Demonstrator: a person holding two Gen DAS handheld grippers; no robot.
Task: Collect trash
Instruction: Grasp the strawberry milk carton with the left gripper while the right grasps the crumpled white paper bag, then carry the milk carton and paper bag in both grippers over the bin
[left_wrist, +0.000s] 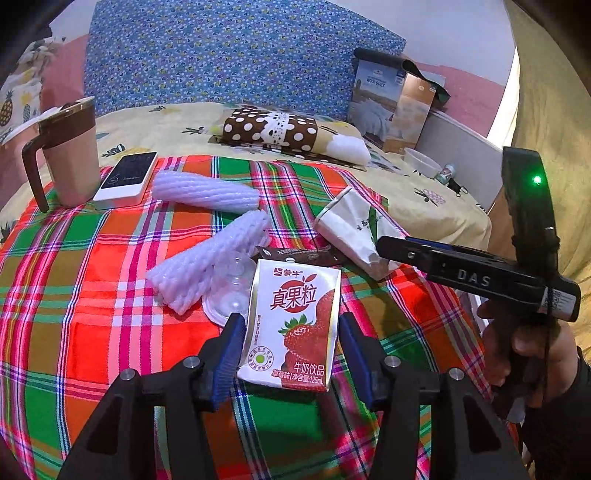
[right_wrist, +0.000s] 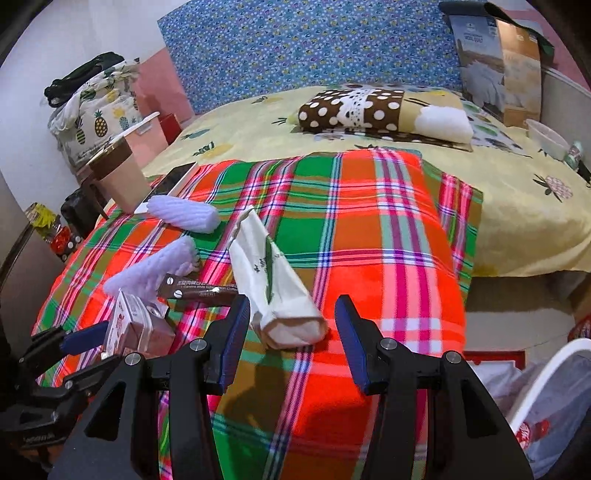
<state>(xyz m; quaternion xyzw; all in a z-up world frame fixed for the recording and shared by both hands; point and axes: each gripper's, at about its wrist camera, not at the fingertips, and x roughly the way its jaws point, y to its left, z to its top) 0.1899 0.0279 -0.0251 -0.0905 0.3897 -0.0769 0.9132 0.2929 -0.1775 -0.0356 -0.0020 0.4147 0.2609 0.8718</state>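
The strawberry milk carton (left_wrist: 293, 325) is being straddled by the left gripper (left_wrist: 291, 354), jaws spread and not pressing it, seemingly for a pickup. The crushed paper cup (right_wrist: 275, 284), just right, is being approached by the unclenched right gripper (right_wrist: 291, 339). The white-rimmed bin (right_wrist: 546, 384) is being kept near right, probably for drops.

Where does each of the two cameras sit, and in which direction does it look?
Left wrist: on the left gripper, looking forward and down at the strawberry milk carton; a hand shows.
Right wrist: on the right gripper, looking forward and down at the crushed white paper cup.
Shared: carton, cup, red-green plaid cloth.
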